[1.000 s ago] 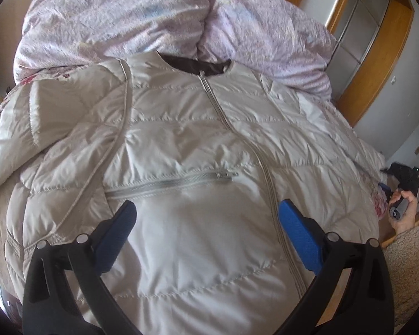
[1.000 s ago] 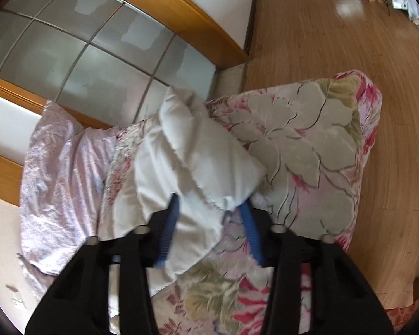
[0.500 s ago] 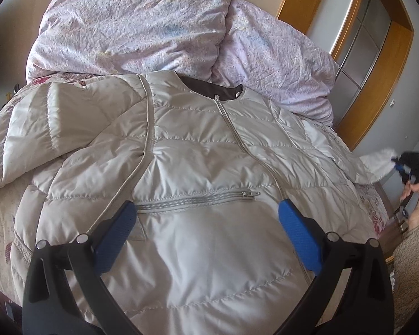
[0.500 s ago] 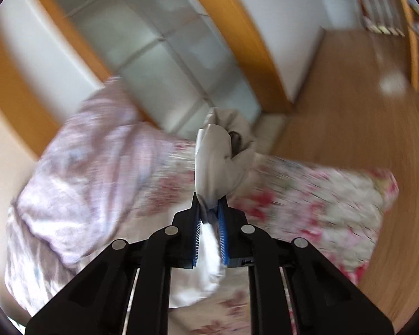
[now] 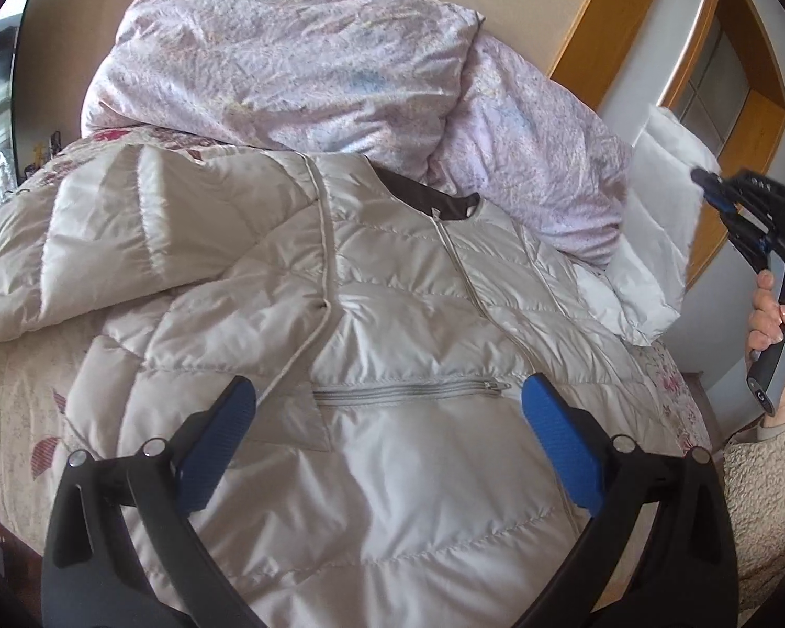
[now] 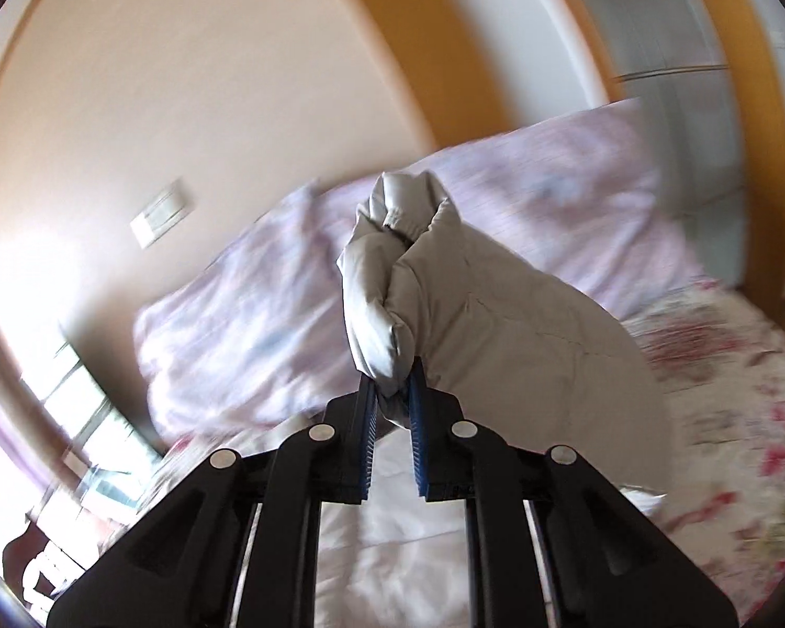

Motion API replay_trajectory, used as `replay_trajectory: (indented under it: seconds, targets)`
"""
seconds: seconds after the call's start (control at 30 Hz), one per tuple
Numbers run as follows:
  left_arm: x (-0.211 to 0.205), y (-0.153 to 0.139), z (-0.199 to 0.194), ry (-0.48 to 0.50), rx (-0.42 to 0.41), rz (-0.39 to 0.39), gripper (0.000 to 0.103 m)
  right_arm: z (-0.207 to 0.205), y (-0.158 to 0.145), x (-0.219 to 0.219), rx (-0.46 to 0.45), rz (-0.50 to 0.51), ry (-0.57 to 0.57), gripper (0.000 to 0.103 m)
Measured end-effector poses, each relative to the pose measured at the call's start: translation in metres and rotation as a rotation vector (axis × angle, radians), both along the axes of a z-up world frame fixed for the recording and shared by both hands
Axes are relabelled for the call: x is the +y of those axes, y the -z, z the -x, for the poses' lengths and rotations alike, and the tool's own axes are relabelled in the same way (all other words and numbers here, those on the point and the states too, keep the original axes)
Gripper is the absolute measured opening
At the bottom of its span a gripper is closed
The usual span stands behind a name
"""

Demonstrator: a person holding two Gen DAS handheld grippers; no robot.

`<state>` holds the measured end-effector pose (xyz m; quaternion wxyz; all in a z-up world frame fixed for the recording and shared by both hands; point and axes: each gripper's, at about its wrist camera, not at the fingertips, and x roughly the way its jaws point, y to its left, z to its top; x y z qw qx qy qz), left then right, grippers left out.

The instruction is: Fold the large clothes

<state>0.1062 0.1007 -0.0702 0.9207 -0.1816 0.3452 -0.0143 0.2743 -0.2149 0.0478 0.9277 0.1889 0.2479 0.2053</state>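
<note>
A pale grey quilted jacket [image 5: 408,345] lies front up on the bed, zipped, with a dark collar lining at the top. One sleeve is folded across the chest at the left. My left gripper [image 5: 387,408] hovers open over the lower front, near the chest pocket zip, with nothing between its blue pads. My right gripper [image 6: 392,397] is shut on the other sleeve's cuff [image 6: 392,282] and holds it lifted above the bed. In the left wrist view that raised sleeve [image 5: 659,220] stands at the right edge, with the right gripper [image 5: 706,183] and a hand [image 5: 774,314] behind it.
Two lilac pillows [image 5: 309,63] lean against the beige wall at the head of the bed. A floral bedspread [image 6: 732,397] covers the mattress. A wood-framed glass door [image 5: 727,78] stands to the right. A wall switch plate [image 6: 159,214] sits above the pillows.
My right gripper closed on the sleeve cuff and swung it up off the bed's edge, rolling toward the pillows. The left gripper drifted back slightly, staying open over the jacket.
</note>
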Motion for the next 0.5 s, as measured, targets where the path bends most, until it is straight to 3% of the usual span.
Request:
replay_trajectory:
  seconds: [0.13, 0.23, 0.5]
  targets:
    - [0.008, -0.003, 0.004, -0.02, -0.011, -0.004, 0.101, -0.011, 0.025, 0.054, 0.062, 0.007, -0.153, 0.012]
    - [0.014, -0.003, 0.007, -0.042, -0.007, -0.02, 0.101, -0.021, 0.062, 0.1, 0.157, 0.043, -0.237, 0.012]
    - [0.03, -0.003, 0.012, -0.089, 0.005, -0.034, 0.101, -0.025, 0.141, 0.175, 0.33, 0.204, -0.311, 0.013]
